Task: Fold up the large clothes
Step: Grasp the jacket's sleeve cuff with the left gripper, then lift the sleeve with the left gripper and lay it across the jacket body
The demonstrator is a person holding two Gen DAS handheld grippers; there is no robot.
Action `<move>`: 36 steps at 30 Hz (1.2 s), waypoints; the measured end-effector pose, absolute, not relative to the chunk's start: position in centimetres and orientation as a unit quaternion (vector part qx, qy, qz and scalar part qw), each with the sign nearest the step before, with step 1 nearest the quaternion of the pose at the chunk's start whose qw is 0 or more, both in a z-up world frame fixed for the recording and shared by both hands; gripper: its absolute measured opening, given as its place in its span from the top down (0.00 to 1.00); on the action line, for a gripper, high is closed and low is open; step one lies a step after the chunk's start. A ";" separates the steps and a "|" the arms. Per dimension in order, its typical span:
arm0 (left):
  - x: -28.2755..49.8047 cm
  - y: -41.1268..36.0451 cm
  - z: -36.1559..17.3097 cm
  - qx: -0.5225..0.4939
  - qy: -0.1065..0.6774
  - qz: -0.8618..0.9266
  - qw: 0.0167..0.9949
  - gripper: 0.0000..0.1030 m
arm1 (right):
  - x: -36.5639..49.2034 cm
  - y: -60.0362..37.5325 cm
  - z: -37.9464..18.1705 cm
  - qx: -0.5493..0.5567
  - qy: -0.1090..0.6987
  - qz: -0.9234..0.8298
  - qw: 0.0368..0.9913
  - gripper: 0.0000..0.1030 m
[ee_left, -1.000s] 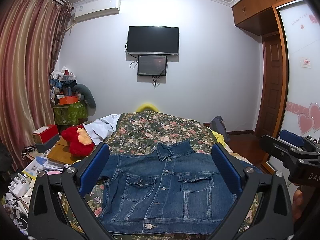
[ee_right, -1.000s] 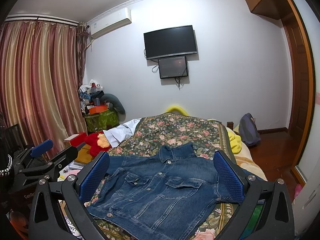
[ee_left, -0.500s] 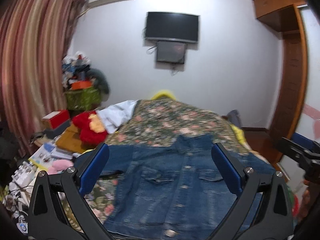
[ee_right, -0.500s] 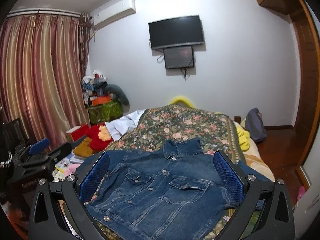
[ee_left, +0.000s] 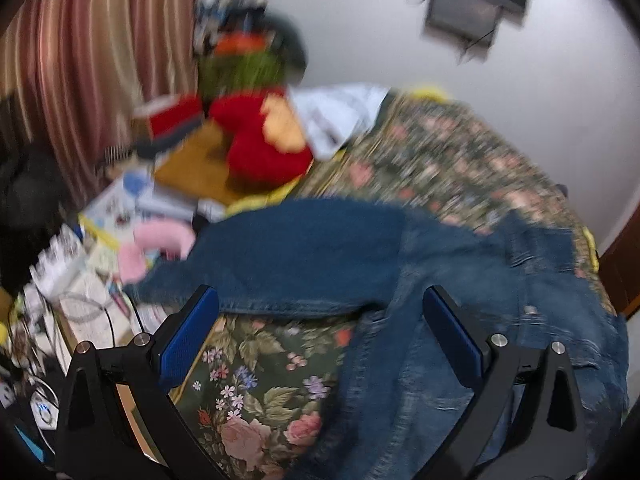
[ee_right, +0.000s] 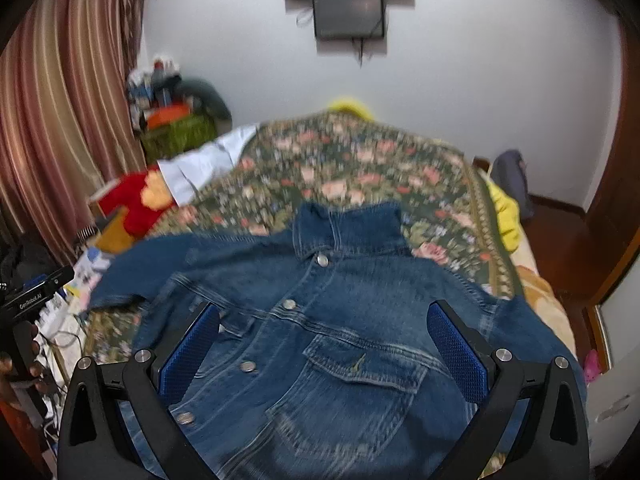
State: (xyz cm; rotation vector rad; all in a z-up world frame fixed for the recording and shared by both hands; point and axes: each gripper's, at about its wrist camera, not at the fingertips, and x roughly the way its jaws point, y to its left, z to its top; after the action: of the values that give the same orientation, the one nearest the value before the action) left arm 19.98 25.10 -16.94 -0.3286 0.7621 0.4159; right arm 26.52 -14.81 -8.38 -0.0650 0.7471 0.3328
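A blue denim jacket [ee_right: 320,320] lies face up, buttoned, on a floral bedspread [ee_right: 360,160], collar towards the far wall. In the left wrist view its left sleeve [ee_left: 300,260] stretches out towards the bed's left edge. My left gripper [ee_left: 320,328] is open and empty, above the sleeve and the jacket's left side. My right gripper [ee_right: 324,344] is open and empty, above the jacket's chest pocket [ee_right: 360,364]. Both views are motion-blurred.
A red and yellow plush toy [ee_left: 264,144], boxes, papers and cables [ee_left: 80,300] crowd the floor left of the bed. A white cloth [ee_right: 204,168] lies at the bed's far left. A yellow item [ee_right: 506,212] hangs at the right edge.
Both grippers have dropped lower and closer to the jacket. The left one has swung left towards the sleeve and bed edge. Both stay open.
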 end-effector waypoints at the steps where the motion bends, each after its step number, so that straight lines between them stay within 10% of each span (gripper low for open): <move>1: 20.8 26.3 -18.4 -0.179 0.388 0.195 0.883 0.00 | 28.0 -14.5 -9.2 -0.037 0.375 0.161 0.912 0.00; 15: 25.3 32.3 -26.3 -0.365 0.425 0.163 0.812 0.03 | 38.9 -10.9 -19.6 -0.059 0.526 0.204 0.824 0.00; 19: 27.3 32.0 -25.7 -0.280 0.424 0.224 0.832 0.26 | 39.3 -10.5 -21.1 -0.036 0.552 0.228 0.802 0.00; 24: 29.1 29.3 -24.2 -0.124 0.431 0.275 0.850 0.80 | 39.0 -11.2 -21.1 -0.005 0.554 0.229 0.801 0.00; 36: 32.2 22.0 -13.8 -0.081 0.354 0.186 0.913 0.92 | 37.1 -15.4 -16.4 0.047 0.517 0.229 0.824 0.00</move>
State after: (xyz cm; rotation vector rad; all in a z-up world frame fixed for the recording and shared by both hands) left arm 32.24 22.00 -13.77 -0.1673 0.7289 0.3821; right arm 37.10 -15.41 -16.43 0.1000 1.0986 0.4871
